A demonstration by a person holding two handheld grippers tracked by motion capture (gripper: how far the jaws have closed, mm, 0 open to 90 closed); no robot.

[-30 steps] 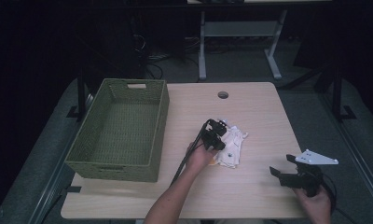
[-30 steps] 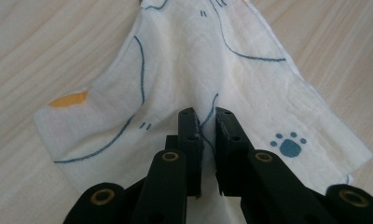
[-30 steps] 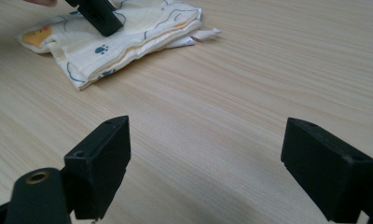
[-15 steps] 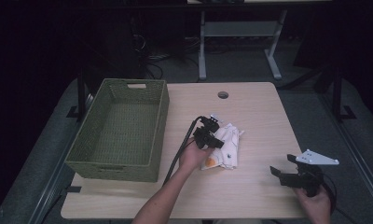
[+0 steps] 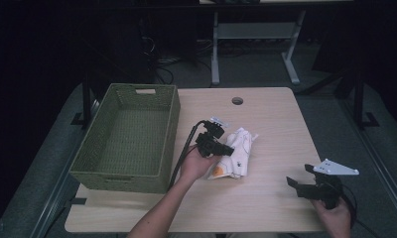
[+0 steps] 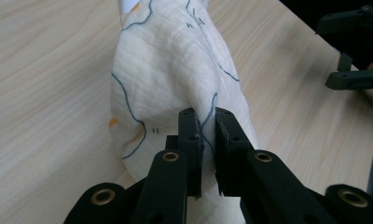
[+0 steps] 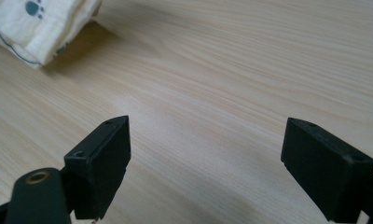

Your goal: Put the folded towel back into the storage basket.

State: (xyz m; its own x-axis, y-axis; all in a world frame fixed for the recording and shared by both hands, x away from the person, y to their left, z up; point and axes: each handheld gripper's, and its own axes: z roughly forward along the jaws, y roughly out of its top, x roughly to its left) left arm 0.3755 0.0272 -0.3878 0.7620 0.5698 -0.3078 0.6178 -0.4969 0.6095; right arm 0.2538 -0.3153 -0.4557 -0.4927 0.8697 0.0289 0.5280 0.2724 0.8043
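Left gripper (image 6: 206, 135) pinching a fold of the white cloth (image 5: 237, 153), jaws nearly closed on it w/ fabric bunched up between. Cloth sits mid-table (image 5: 266, 114), just right of the green basket (image 5: 129, 139), partly lifted at the pinch. Right gripper (image 7: 205, 158) hangs wide open, nothing in it, well right of the cloth nr the table's front edge, held low over bare wood.

Light wood table (image 5: 266, 119), green woven basket (image 5: 129, 136) at left, printed white cloth (image 5: 238, 151) mid-table
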